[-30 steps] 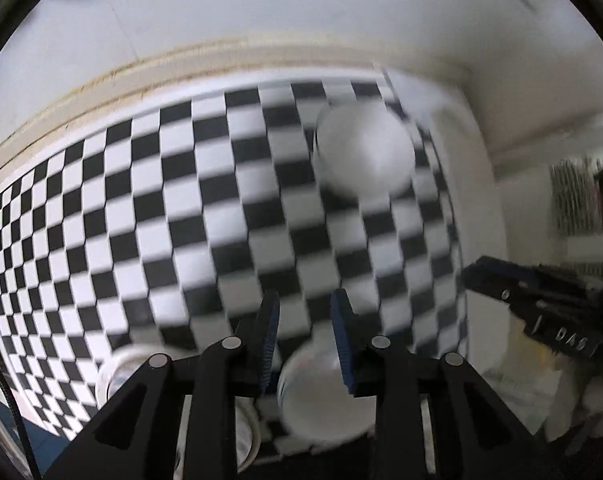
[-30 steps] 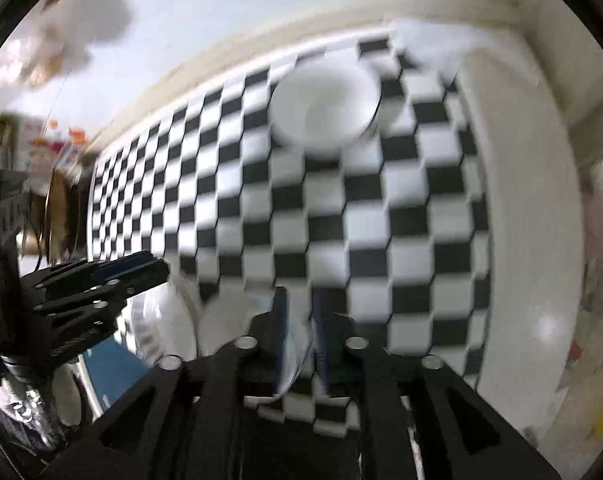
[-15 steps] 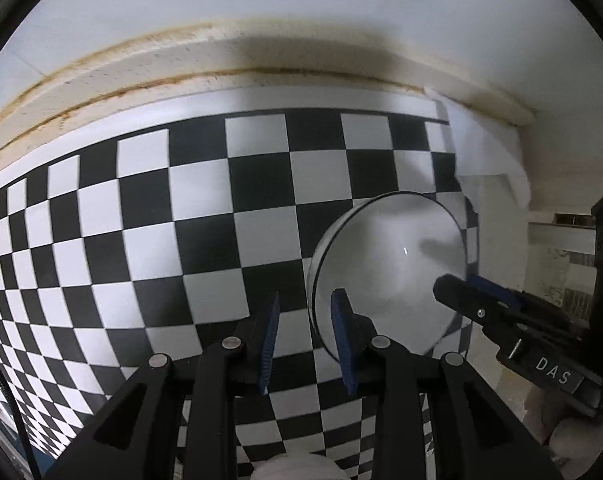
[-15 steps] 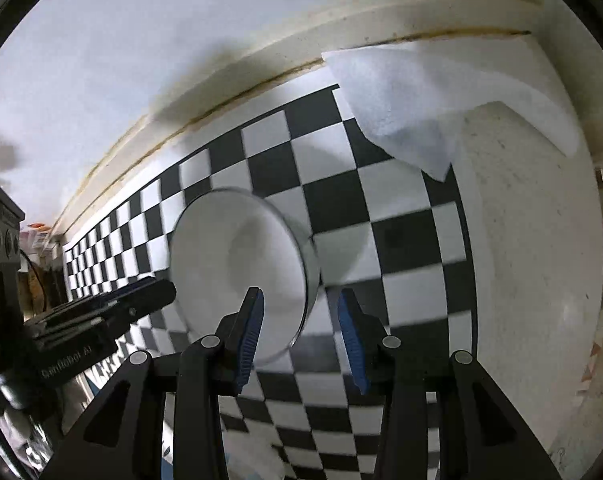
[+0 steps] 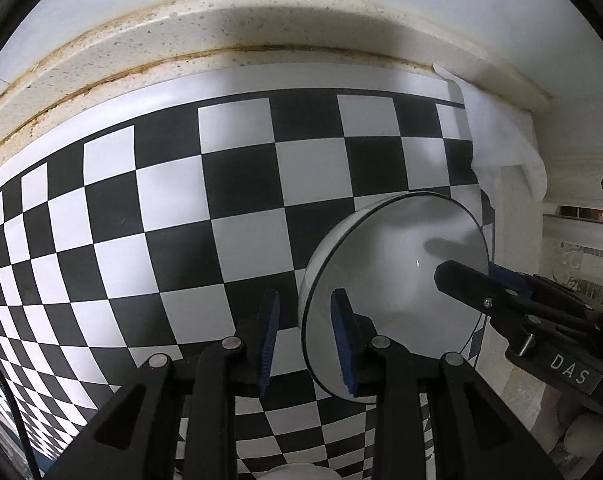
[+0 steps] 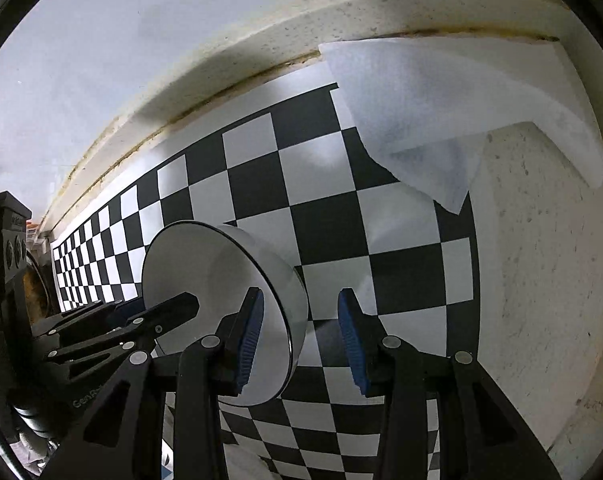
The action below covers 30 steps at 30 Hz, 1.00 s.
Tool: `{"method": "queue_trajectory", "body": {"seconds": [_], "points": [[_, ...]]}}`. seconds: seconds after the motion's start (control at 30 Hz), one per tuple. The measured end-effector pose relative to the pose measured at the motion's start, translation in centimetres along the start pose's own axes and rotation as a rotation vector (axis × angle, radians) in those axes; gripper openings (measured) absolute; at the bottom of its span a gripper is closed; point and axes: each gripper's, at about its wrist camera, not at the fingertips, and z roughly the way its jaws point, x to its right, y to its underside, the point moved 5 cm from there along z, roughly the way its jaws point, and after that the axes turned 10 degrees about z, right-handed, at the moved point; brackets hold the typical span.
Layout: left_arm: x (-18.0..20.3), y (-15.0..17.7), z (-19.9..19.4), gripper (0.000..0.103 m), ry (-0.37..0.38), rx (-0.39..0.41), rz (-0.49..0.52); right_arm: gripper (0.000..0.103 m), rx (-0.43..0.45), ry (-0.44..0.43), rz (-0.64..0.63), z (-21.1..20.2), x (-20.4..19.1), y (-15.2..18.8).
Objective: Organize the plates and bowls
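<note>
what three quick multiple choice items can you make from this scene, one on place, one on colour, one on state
1. Where does the white round bowl stand?
A. on the black-and-white checkered mat
B. on a wooden shelf
C. in a sink

2. What colour is the thin line round the bowl's rim?
A. red
B. black
C. gold

3. In what state is the bowl?
A. upside down
B. full of soup
C. upright and empty

Answers:
1 A: checkered squares surround its base in both wrist views.
2 B: a dark line traces the whole rim.
3 C: its mouth faces up and only bare white inside shows.
</note>
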Motion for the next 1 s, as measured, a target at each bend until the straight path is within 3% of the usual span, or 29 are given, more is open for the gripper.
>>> {"method": "queue_trajectory", "body": {"seconds": [0.27,0.3,0.37,0.63,1.0], "points": [[0.8,-0.2,0.8,0.021,-0.004,0.0,0.025,0.039,-0.023,-0.001,0.001,1.2,0.1,0.1],[1.0,-0.1,0.7,0.018,0.003,0.008,0.032,0.035,-0.022,-0.003,0.0,1.3,0.1,0.2],[1.3,0.2,0.5,0.016,-0.007,0.015,0.04,0.012,-0.025,-0.009,-0.003,1.5,-0.3,0.5],[1.9,1.0,-2.0,0.016,-0.028,0.068,0.049,0.01,0.024,-0.003,-0.031,-0.5,-1.5,1.9],[3.0,4.9,-9.4,0.016,-0.045,0.174,0.089,0.01,0.115,-0.036,-0.077,-7.5,-3.8,6.4]]}}
